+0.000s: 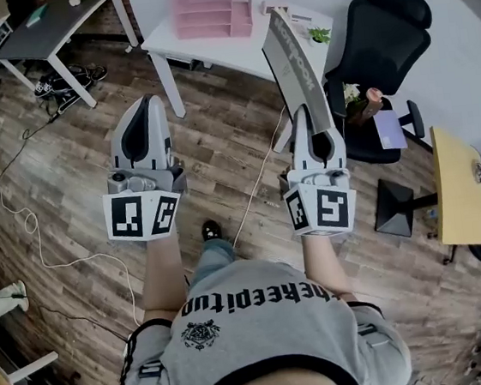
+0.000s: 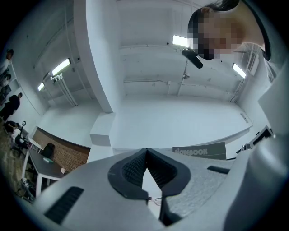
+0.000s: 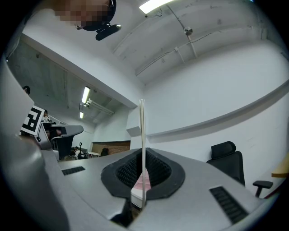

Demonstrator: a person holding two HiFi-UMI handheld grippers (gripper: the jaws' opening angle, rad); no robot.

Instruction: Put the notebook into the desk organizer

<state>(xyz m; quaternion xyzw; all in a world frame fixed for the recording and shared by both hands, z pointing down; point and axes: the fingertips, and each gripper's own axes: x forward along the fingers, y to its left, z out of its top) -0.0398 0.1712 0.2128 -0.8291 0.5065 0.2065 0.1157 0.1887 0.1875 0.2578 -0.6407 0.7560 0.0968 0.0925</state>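
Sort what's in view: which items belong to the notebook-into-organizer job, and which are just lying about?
Job:
- notebook, clamped upright in the right gripper
- pink desk organizer, on the white table

Lying about:
- black office chair
- yellow table
- grey desk
- shoes
- left gripper, shut and empty

You are holding the notebook (image 1: 294, 56) between the jaws of your right gripper (image 1: 308, 117). It is standing on edge and reaching forward over the floor (image 1: 227, 146) toward the bench (image 1: 207, 51) ahead. The desk organizer (image 1: 207, 8) is sitting on that bench, left of the notebook's far end, and a small potted plant (image 1: 320, 35) is sitting at the bench's right corner. An office chair (image 1: 382, 33) is standing just right of the bench. Your left gripper (image 1: 143, 108) is hanging left of the right one, apart from it.
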